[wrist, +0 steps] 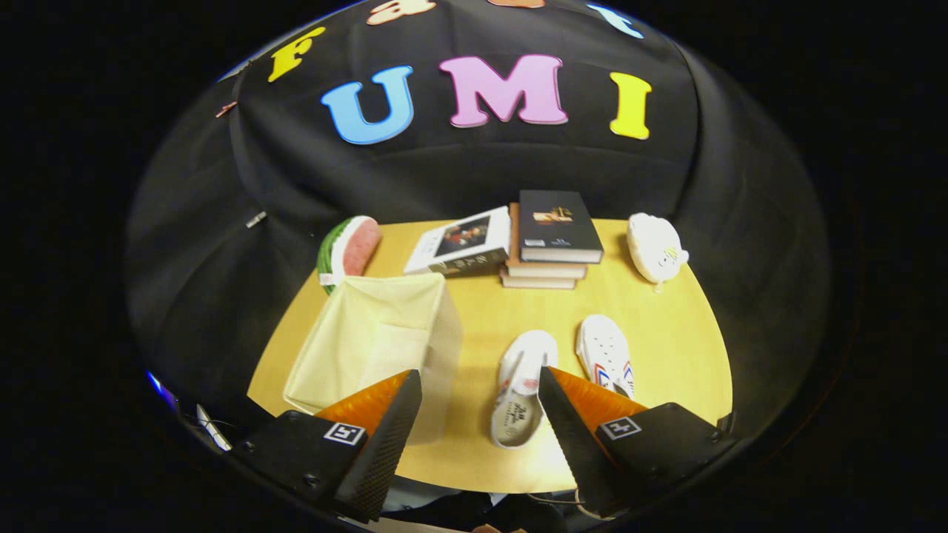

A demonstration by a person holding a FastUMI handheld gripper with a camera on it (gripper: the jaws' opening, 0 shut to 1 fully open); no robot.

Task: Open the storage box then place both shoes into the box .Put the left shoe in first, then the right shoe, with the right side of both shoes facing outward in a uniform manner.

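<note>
Yellow wood forms the round table (666,348), where the cream storage box (374,337) stands open beside the left finger. Two white shoes (522,389) (606,359) lie just ahead of the gripper (480,385), whose fingers are spread wide, holding nothing. Stacked books (552,237) sit beyond.

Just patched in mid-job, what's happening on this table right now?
A handheld gripper hovers over the yellow table, fingers spread open and holding nothing. The beige storage box stands open on the left. Two white shoes lie on the table outside the box: one between the fingers, the other just beyond the right finger. Books and two plush toys sit further back. No shoe is packed.
</note>
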